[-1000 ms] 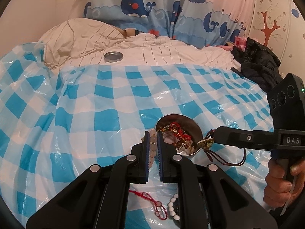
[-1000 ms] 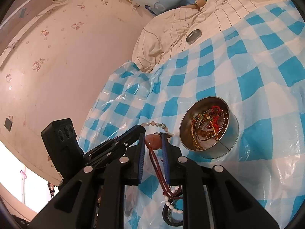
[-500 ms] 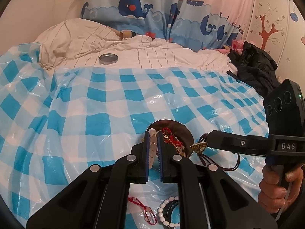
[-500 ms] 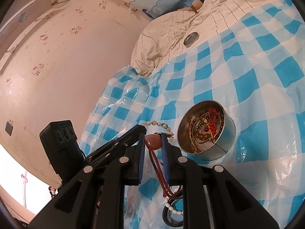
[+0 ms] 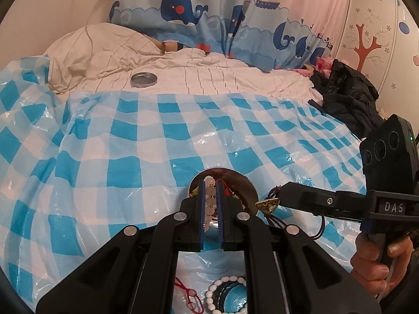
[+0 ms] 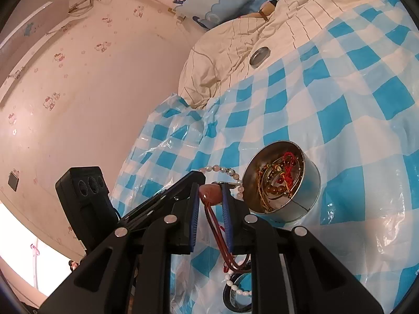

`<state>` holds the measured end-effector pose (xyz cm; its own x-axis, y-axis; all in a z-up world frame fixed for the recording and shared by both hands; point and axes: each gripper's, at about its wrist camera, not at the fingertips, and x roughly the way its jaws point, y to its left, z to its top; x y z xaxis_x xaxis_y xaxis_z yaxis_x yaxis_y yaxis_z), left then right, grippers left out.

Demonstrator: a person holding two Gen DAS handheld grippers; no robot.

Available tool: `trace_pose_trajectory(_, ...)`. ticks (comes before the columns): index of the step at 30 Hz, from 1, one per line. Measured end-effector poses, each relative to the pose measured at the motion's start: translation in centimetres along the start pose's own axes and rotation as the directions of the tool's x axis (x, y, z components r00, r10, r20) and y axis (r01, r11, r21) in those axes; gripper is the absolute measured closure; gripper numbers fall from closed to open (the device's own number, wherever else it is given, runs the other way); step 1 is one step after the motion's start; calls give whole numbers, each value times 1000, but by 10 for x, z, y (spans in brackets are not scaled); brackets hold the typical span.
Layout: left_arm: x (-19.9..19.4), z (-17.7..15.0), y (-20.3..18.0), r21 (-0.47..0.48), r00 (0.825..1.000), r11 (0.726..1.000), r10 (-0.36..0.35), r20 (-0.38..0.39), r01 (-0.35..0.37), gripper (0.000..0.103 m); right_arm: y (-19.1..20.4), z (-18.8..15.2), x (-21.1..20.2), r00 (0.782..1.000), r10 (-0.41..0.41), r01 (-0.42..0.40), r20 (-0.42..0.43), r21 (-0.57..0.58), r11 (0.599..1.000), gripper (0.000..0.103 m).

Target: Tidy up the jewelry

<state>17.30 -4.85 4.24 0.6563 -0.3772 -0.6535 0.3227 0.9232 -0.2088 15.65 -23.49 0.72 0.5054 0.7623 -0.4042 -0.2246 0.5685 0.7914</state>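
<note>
A round metal tin point(image 6: 310, 188) holding several bracelets and chains sits on the blue checked plastic sheet; its rim point(image 5: 251, 183) shows behind my left fingers. My left gripper point(image 5: 210, 185) is shut on a pale pink bead bracelet point(image 5: 209, 198), held over the tin's near edge; the beads point(image 6: 222, 169) show beside the tin in the right wrist view. My right gripper point(image 6: 211, 189) is shut on a brown stone pendant point(image 6: 210, 193) with a dark red cord point(image 6: 220, 240) hanging down, just left of the tin. The pendant point(image 5: 267, 205) also shows in the left wrist view.
A white bead bracelet point(image 5: 225, 287) around a dark bangle, and a red chain point(image 5: 187, 294), lie on the sheet below my left gripper. The tin's lid point(image 5: 144, 79) rests on the white bedding at the back. A black jacket point(image 5: 348, 96) lies at the right.
Both grippers have risen a little with their pieces and edged closer to the tin. The tin now sits partly behind my left fingers. Neither grip has changed.
</note>
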Motion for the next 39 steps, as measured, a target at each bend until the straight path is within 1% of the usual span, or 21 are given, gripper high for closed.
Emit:
trace_pose_trajectory(3, 4, 2, -1, -16, 1000, 1000, -15, 1, 15, 96, -3, 1, 0, 1000, -2, 2, 8, 14, 1000, 85)
trace_pose_trajectory(6, 11, 4, -1, -50, 999, 998, -47, 5, 47, 96, -5, 3, -1, 1000, -3, 2, 23, 25, 1000, 85)
trace_pose_trajectory(8, 17, 5, 1, -86, 997, 993, -82, 9, 82, 96, -7, 6, -1, 999, -3, 1, 47, 32, 999, 85)
trace_pose_trajectory(10, 28, 5, 6, -144, 992, 982, -124, 16, 125, 96, -9, 12, 1, 997, -3, 0, 74, 39, 999, 85)
trace_pose_trajectory(12, 45, 2, 11, -181, 993, 977, -115, -14, 110, 95, -14, 20, 8, 995, -19, 14, 101, 50, 999, 85)
trace_pose_trajectory(13, 54, 0, 13, -186, 994, 978, -99, -40, 90, 93, -17, 23, 12, 994, -24, 18, 107, 58, 998, 85)
trace_pose_trajectory(14, 60, -3, 16, -188, 996, 980, -68, -61, 56, 90, -21, 25, 18, 993, -27, 20, 114, 68, 997, 85)
trace_pose_trajectory(15, 62, -4, 18, -193, 996, 981, -49, -72, 35, 87, -24, 27, 23, 993, -34, 26, 113, 75, 997, 84)
trace_pose_trajectory(16, 62, -5, 21, -200, 996, 980, -39, -79, 23, 85, -27, 28, 30, 993, -47, 38, 108, 79, 996, 72)
trace_pose_trajectory(17, 61, -4, 23, -202, 996, 979, -38, -75, 22, 82, -31, 29, 38, 993, -70, 62, 96, 82, 995, 62)
trace_pose_trajectory(18, 56, -4, 24, -197, 997, 980, -31, -65, 17, 80, -34, 28, 43, 992, -90, 82, 85, 90, 993, 52)
trace_pose_trajectory(20, 43, -2, 27, -174, 999, 985, -2, -46, -6, 69, -39, 25, 47, 991, -118, 111, 65, 107, 988, 52)
trace_pose_trajectory(22, 35, -4, 31, -157, 999, 987, 19, -46, -26, 65, -37, 24, 41, 988, -136, 128, 77, 106, 986, 52)
trace_pose_trajectory(25, 25, -9, 43, -146, 996, 987, 51, -78, -62, 62, -31, 22, 22, 983, -156, 146, 100, 99, 984, 52)
trace_pose_trajectory(26, 22, -12, 47, -142, 994, 987, 59, -95, -72, 61, -27, 18, 13, 978, -176, 167, 108, 92, 982, 52)
trace_pose_trajectory(28, 17, -18, 54, -127, 990, 988, 68, -127, -84, 59, -26, 9, -3, 972, -206, 195, 117, 97, 976, 44)
trace_pose_trajectory(30, 14, -28, 57, -89, 983, 990, 92, -158, -107, 57, -28, 1, -11, 964, -244, 233, 103, 104, 967, 43)
trace_pose_trajectory(32, 14, -37, 56, -49, 977, 992, 105, -184, -116, 56, -32, -6, -14, 958, -274, 264, 85, 111, 958, 42)
trace_pose_trajectory(34, 16, -48, 52, -2, 969, 993, 117, -217, -121, 55, -35, -8, -11, 961, -270, 262, 56, 123, 957, 42)
trace_pose_trajectory(37, 19, -62, 41, 71, 959, 992, 123, -255, -108, 55, -35, -10, -5, 962, -268, 261, 49, 116, 958, 42)
trace_pose_trajectory(39, 20, -67, 33, 104, 955, 989, 130, -267, -105, 54, -34, -11, -3, 962, -270, 264, 38, 110, 958, 42)
